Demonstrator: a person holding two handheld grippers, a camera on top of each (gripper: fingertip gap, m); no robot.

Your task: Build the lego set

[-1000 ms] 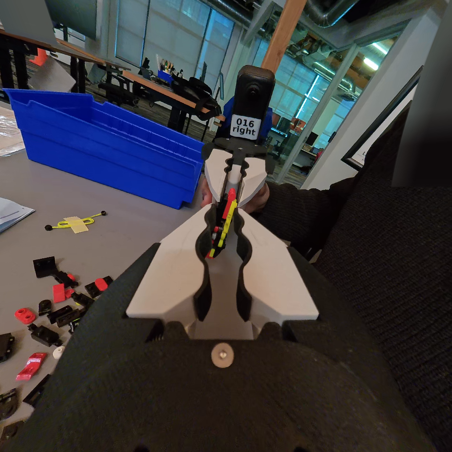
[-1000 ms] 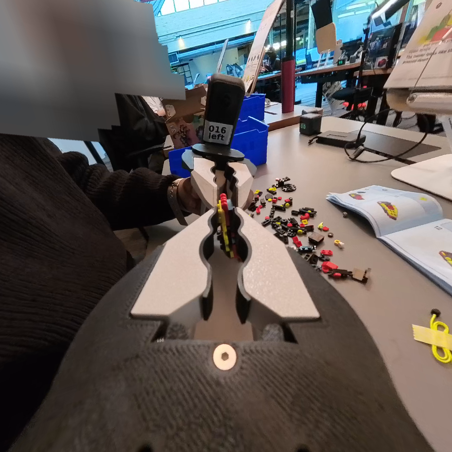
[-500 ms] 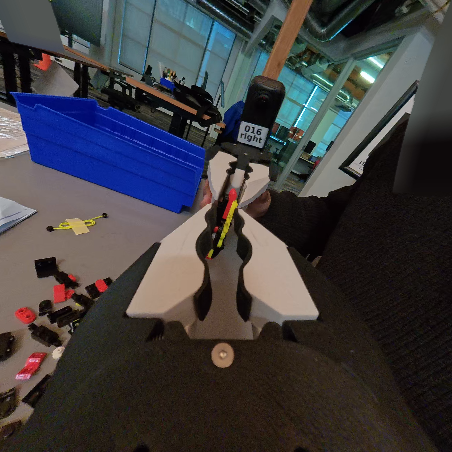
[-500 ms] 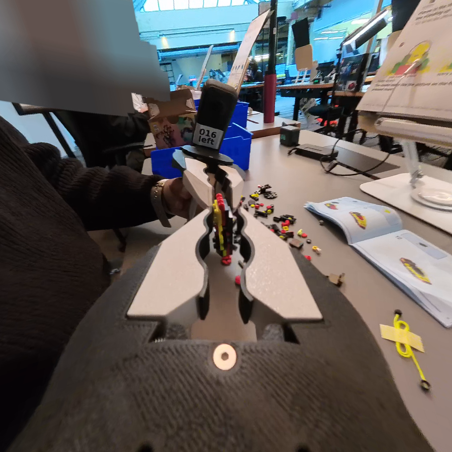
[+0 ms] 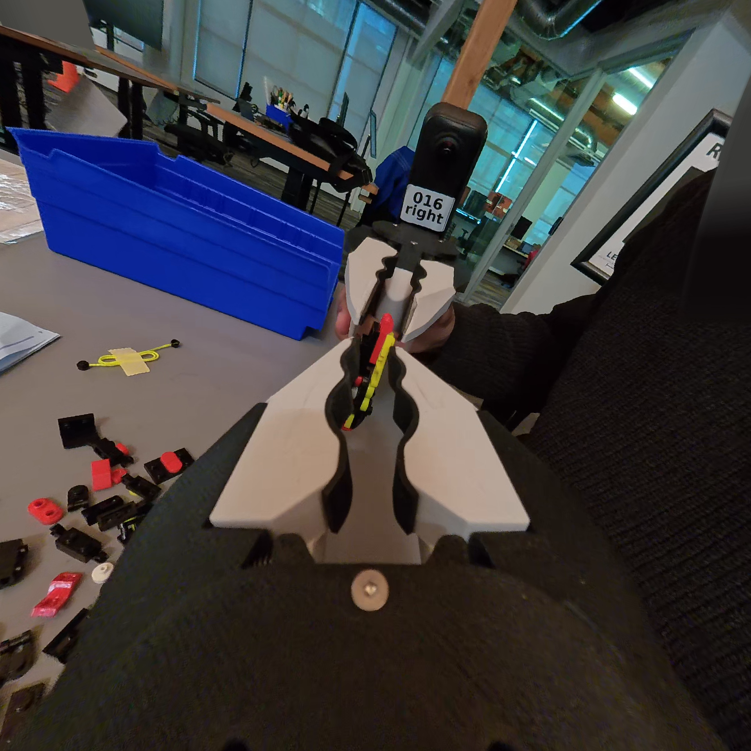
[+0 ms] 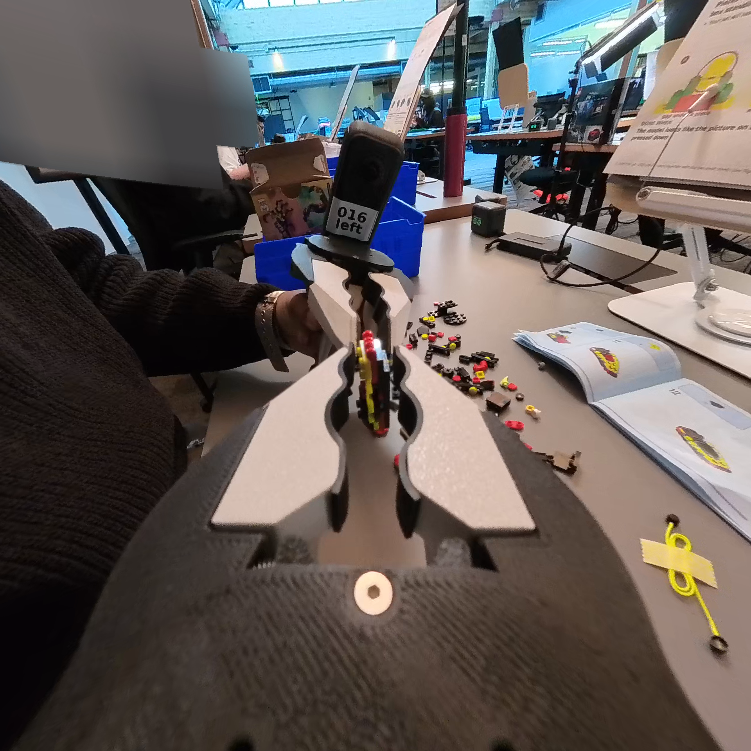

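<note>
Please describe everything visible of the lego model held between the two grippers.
The small red, yellow and black plastic lego model is a thin, flat plate assembly with studs, held edge-on above the grey table. The left gripper and right gripper meet tip to tip, each shut on it.

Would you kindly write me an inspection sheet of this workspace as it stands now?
Surface: grey table, crowded.
Job's things: red, yellow and black lego assembly held in mid-air between both grippers; loose red and black lego pieces; open instruction booklet.
Clutter: blue plastic bin; yellow cord with tape.
Grippers: left gripper and right gripper, fingers closed on the assembly.
Cables: black cable by a white lamp base.
Surroundings: office desks, glass walls.
</note>
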